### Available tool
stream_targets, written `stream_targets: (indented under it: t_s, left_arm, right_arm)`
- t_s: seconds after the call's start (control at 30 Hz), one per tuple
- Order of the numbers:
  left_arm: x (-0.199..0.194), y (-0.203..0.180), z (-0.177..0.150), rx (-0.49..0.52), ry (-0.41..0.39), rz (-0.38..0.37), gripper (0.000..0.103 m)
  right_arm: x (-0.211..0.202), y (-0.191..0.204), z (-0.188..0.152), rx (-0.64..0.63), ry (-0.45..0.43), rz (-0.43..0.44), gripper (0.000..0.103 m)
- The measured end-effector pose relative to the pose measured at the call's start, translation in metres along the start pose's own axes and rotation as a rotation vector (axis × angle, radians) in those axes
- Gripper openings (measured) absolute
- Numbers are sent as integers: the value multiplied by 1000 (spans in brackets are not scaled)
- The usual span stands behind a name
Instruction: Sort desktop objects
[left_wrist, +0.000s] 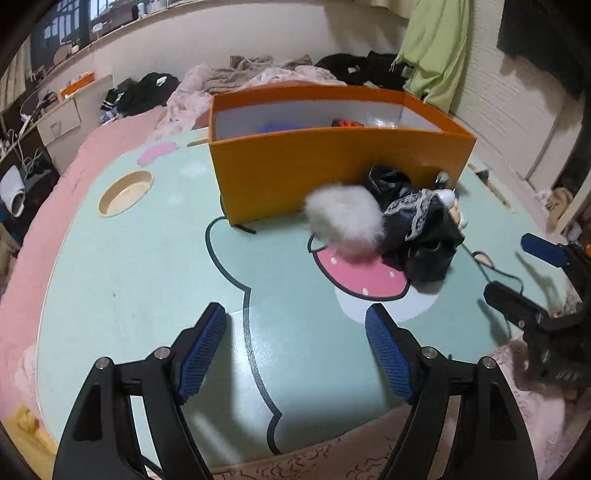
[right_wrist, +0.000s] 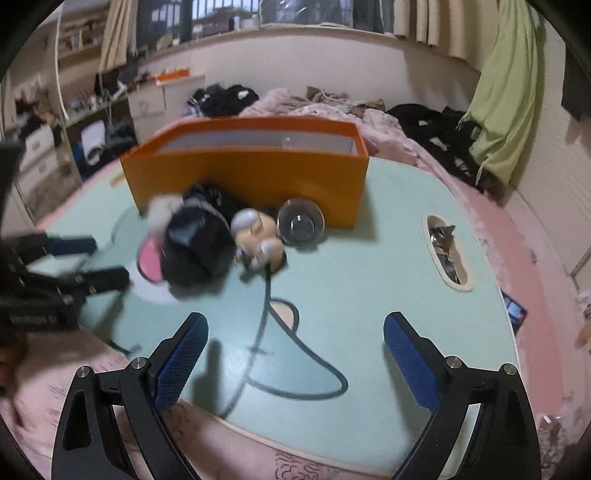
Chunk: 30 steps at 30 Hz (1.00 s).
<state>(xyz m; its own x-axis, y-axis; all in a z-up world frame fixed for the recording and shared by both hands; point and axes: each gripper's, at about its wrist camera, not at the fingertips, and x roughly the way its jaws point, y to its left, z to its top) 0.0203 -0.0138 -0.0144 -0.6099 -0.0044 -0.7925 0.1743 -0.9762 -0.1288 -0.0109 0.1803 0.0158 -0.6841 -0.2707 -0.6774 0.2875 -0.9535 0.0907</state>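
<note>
An orange box (left_wrist: 343, 173) (right_wrist: 243, 173) stands open-topped at the back of the mint-green table (left_wrist: 129, 258). In front of it lie a white fluffy pompom (left_wrist: 343, 218) (right_wrist: 162, 212), a black leather bag with lace trim (left_wrist: 421, 229) (right_wrist: 195, 243), a small doll with grey hair (right_wrist: 255, 232) and a clear glass bowl (right_wrist: 301, 225) on its side. My left gripper (left_wrist: 295, 317) (right_wrist: 107, 258) is open above the bare table, short of the pompom. My right gripper (right_wrist: 295, 323) (left_wrist: 513, 266) is open too, nothing between its pads, short of the doll.
Inside the box show a blue thing (left_wrist: 280, 127) and a red-black thing (left_wrist: 347, 123). The table has a round recess (left_wrist: 125, 192) at the left and one holding wrappers (right_wrist: 448, 251) at the right. A phone (right_wrist: 515, 314) lies off the right edge. Clothes cover the bed behind.
</note>
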Motion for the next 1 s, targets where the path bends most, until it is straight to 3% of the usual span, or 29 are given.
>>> stream_targets:
  t_s: [0.13,0.37,0.53,1.0]
  left_arm:
    - [5,-3,-4,13,7,-10,103]
    - [4,-3,-4,11,2,-12,103]
    - [3,-4,-3,11,1,-12,103]
    - [3,-3,-3,11,4,-11,103]
  right_arm:
    - [8,-5,-11,42,-23,24,103]
    - [6,-9,-14,36,-41,44,103]
    - [6,-16,-15,65,-55,-4,103]
    - [8,-16,-15,66,-66,-6,103]
